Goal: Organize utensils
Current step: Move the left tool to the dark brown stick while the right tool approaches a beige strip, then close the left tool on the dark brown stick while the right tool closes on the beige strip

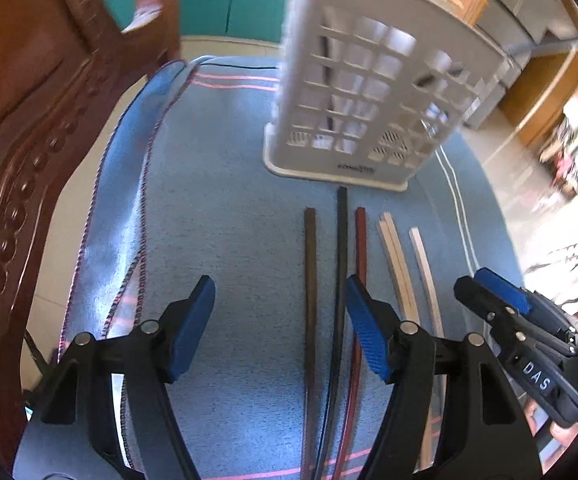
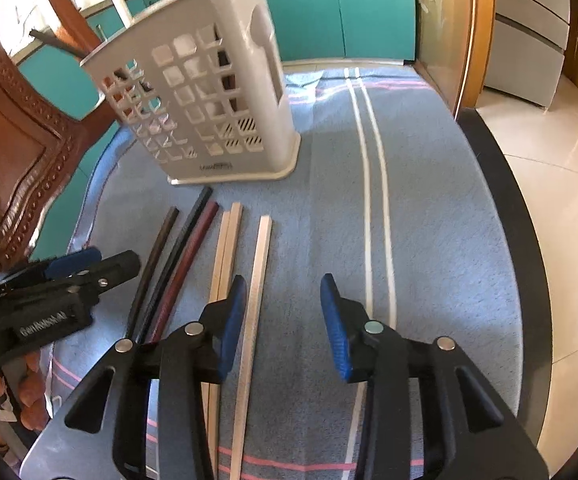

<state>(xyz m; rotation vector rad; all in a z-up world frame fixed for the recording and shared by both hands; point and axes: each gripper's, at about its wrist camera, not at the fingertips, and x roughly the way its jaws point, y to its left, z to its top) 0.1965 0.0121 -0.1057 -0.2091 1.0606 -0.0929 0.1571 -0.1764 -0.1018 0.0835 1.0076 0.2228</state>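
Six chopsticks (image 2: 258,280) flat before upright holder (image 2: 209,96).

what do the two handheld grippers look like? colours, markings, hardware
Both match: black plastic frames with cut-out linkage arms, round silver pivot pins, and two fingers faced with textured blue pads. Left gripper carries white lettering on its side that is too blurred to read, seen from the right wrist view. Right gripper has a label reading DAS on its body, seen from the left wrist view. No cables or sleeves visible.

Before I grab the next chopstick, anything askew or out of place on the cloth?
Nothing spilled or damaged. Six chopsticks lie in a rough row before the upright holder. The single pale chopstick lies apart from the pale pair; the black one reaches furthest toward the holder.
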